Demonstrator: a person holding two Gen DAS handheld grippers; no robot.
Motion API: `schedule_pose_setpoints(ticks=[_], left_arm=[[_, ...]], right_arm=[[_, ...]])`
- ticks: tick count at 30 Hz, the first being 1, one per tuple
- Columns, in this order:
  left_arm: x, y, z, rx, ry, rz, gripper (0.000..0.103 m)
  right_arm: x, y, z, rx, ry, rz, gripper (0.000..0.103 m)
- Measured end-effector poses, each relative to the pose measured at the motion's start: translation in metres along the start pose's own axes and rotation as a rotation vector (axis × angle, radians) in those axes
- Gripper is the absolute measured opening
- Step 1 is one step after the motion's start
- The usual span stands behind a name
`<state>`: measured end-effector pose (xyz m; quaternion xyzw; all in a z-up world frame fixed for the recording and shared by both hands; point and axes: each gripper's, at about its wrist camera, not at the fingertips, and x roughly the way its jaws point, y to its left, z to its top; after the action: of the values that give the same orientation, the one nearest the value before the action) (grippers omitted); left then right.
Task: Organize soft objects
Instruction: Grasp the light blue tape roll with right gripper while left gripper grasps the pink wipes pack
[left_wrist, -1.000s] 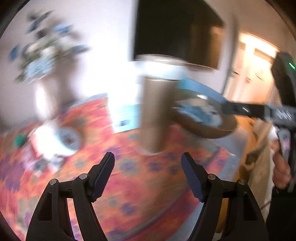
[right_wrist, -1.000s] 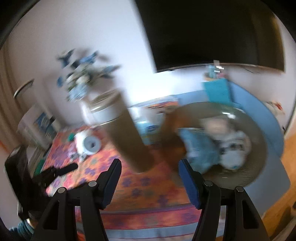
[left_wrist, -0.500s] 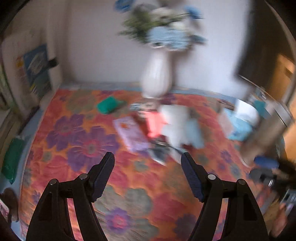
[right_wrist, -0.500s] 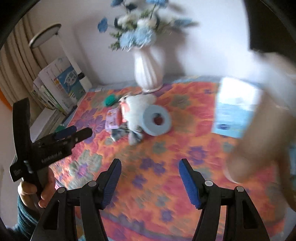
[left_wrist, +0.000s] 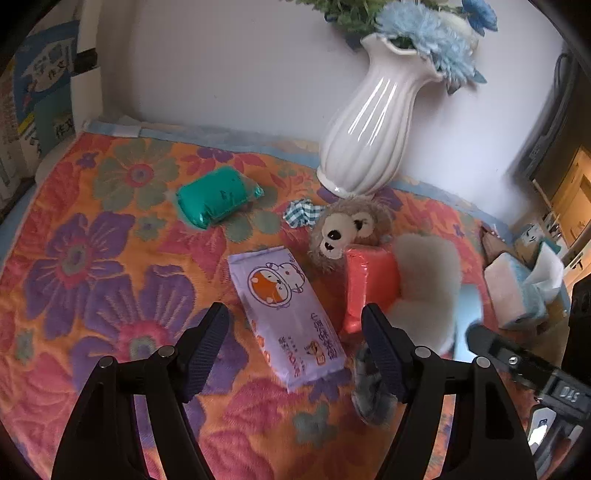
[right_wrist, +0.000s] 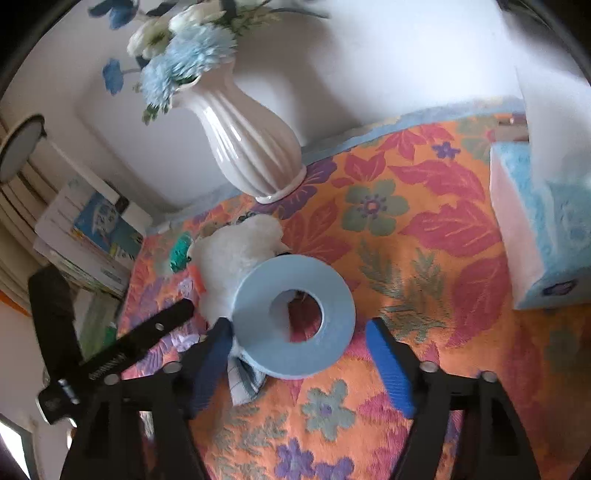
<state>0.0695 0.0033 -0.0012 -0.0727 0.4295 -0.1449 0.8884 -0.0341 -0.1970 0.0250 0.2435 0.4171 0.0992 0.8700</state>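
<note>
bottom of the left wrist view: our left gripper (left_wrist: 295, 345) stands with its jaws apart and nothing pressed between them. just beyond, in the gap, lies the lilac tissue pack (left_wrist: 286, 317), flat on the floral cloth (left_wrist: 92, 258), its long axis running from upper left to lower right, slanted across the line of the jaws. a grey checked cloth scrap (left_wrist: 369, 395) sits by the right-hand jaw at lower centre.

bottom of the right wrist view: our right gripper (right_wrist: 297, 356) has its jaws opening, empty. the blue ring (right_wrist: 293, 317) lies in the centre of the frame, just ahead and between the jaw tips, not touched as far as we can tell. behind it at centre left, the white fluffy toy (right_wrist: 236, 258).

middle distance, left view: a coral pack (left_wrist: 371, 284) right of centre, the white fluffy toy partly over its right side, a brown plush animal (left_wrist: 343, 232) above it. a green pack (left_wrist: 214, 201) lies upper left of centre, well apart.

far: a white vase (left_wrist: 369, 125) at the upper right by the wall; a tissue box (right_wrist: 535, 229) at the right edge of the right view.

our reading: the lilac pack is nearer the left gripper, the ring nearer the right. taking the pack across its narrow side would want a roll of the left wrist; the edges are slightly blurred, so the angle is only roughly judged.
</note>
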Motion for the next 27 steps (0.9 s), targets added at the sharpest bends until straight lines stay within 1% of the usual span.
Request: schedule_pose_setpoints(ticks=[2,4,5,6,8,9,12,14,17,19,20,22,24,27], left_arm=[[0.004,-0.003,0.0,0.016,0.0,0.024,0.073],[0.002,-0.005,0.001,0.024,-0.02,0.029,0.072],[0.004,-0.004,0.001,0.018,-0.013,0.04,0.071],[0.006,-0.003,0.002,0.013,-0.003,0.047,0.068],[0.005,-0.002,0.002,0.009,-0.015,0.056,0.059],[0.004,-0.001,0.003,0.008,-0.02,0.057,0.043],[0.003,0.0,0.002,0.006,-0.027,0.025,0.038],[-0.003,0.0,0.001,0.008,-0.049,0.015,0.038],[-0.021,-0.001,-0.003,0.015,-0.105,-0.019,0.037],[-0.031,-0.003,-0.008,0.031,-0.111,-0.004,0.037],[-0.038,-0.004,-0.015,0.044,-0.109,0.005,0.037],[-0.05,-0.006,-0.025,0.054,-0.101,-0.006,0.037],[-0.064,-0.008,-0.039,0.075,-0.086,-0.012,0.037],[-0.076,-0.01,-0.058,0.09,-0.084,-0.029,0.038]], right_arm=[[0.0,-0.004,-0.001,0.022,0.003,0.029,0.077],[-0.002,-0.004,-0.001,0.022,-0.013,0.033,0.077],[-0.002,-0.004,-0.001,0.024,-0.015,0.037,0.077],[-0.002,-0.003,-0.002,0.023,-0.013,0.042,0.073],[-0.004,0.0,-0.003,0.009,-0.024,0.054,0.067],[-0.006,0.001,-0.003,0.002,-0.03,0.048,0.067],[-0.01,0.008,-0.005,-0.04,-0.063,0.017,0.065],[-0.017,0.015,-0.008,-0.079,-0.098,-0.011,0.065],[-0.026,0.023,-0.015,-0.129,-0.122,-0.038,0.065],[-0.033,0.024,-0.023,-0.147,-0.117,-0.054,0.065],[-0.037,0.022,-0.027,-0.151,-0.112,-0.055,0.065],[-0.046,0.019,-0.041,-0.163,-0.078,-0.058,0.065],[-0.053,0.016,-0.051,-0.191,-0.042,-0.077,0.066],[-0.059,0.015,-0.065,-0.249,0.005,-0.117,0.066]])
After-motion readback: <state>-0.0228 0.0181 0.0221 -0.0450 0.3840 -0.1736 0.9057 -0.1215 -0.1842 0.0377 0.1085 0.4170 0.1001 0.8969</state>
